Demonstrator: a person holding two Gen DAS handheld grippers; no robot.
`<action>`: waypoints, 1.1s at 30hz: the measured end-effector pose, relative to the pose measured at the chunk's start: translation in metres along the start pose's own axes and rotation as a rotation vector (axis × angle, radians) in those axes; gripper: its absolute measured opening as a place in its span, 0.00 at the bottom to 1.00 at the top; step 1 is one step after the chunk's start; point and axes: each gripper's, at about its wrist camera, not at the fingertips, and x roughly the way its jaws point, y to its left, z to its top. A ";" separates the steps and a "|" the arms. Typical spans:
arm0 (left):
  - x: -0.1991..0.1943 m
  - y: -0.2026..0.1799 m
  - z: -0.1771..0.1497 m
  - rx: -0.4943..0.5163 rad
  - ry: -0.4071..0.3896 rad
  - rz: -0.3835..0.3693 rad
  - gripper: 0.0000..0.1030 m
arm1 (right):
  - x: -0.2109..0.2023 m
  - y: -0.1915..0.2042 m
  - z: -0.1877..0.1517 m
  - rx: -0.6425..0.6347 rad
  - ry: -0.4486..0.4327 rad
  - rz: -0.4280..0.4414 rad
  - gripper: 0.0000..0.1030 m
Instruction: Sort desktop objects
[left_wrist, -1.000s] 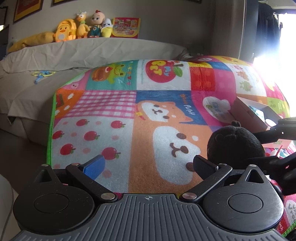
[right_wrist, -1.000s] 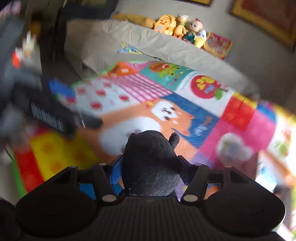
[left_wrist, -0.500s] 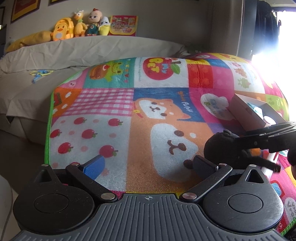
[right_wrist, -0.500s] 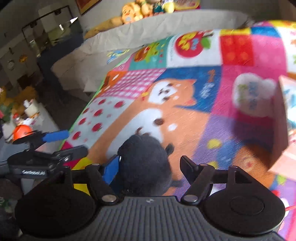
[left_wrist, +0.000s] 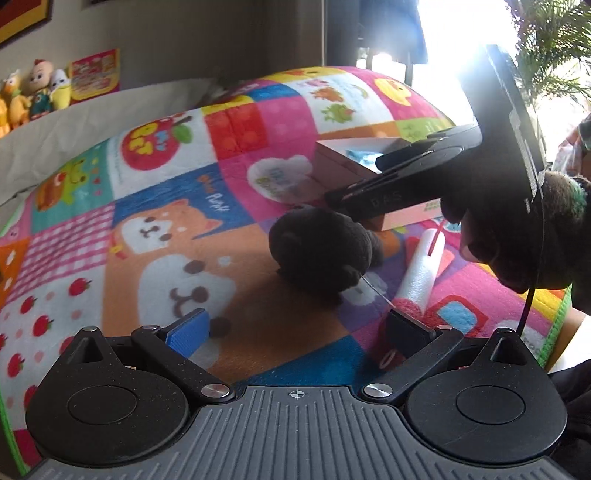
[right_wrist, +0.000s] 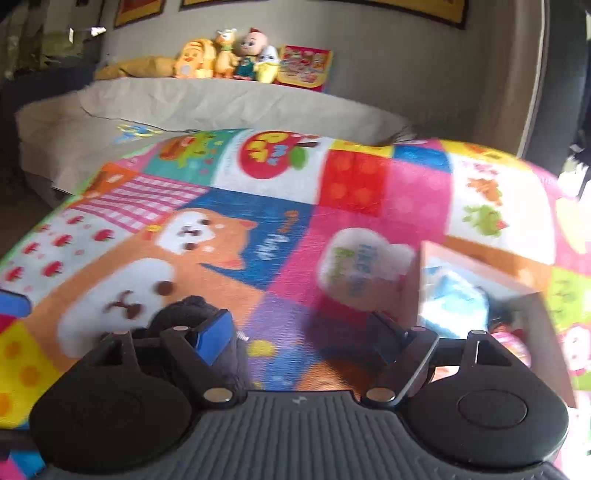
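Right claw (right_wrist: 301, 338): jaws opening, nothing btwn pads; black plush (left_wrist: 321, 254) sits on mat (left_wrist: 166, 258) at its 9 o'clock, prob. just let go. Box (right_wrist: 480, 295) at 2 o'clock, likely the sorting bin. Left claw (left_wrist: 295, 332) wide open, empty, plush at 12.

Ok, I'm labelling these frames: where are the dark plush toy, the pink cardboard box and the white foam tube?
dark plush toy (left_wrist: 317, 254), left wrist view, body middle.
pink cardboard box (left_wrist: 334, 168), left wrist view, side wall.
white foam tube (left_wrist: 419, 271), left wrist view, mid-length.
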 end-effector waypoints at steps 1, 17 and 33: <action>0.007 -0.003 0.002 0.003 0.006 -0.010 1.00 | -0.001 -0.007 -0.001 0.012 0.006 -0.014 0.78; 0.079 -0.020 0.074 -0.091 -0.088 -0.008 1.00 | -0.079 -0.131 -0.105 0.380 0.066 -0.136 0.84; 0.030 0.056 0.023 -0.138 -0.013 0.378 1.00 | -0.024 -0.062 -0.083 0.589 0.265 0.221 0.97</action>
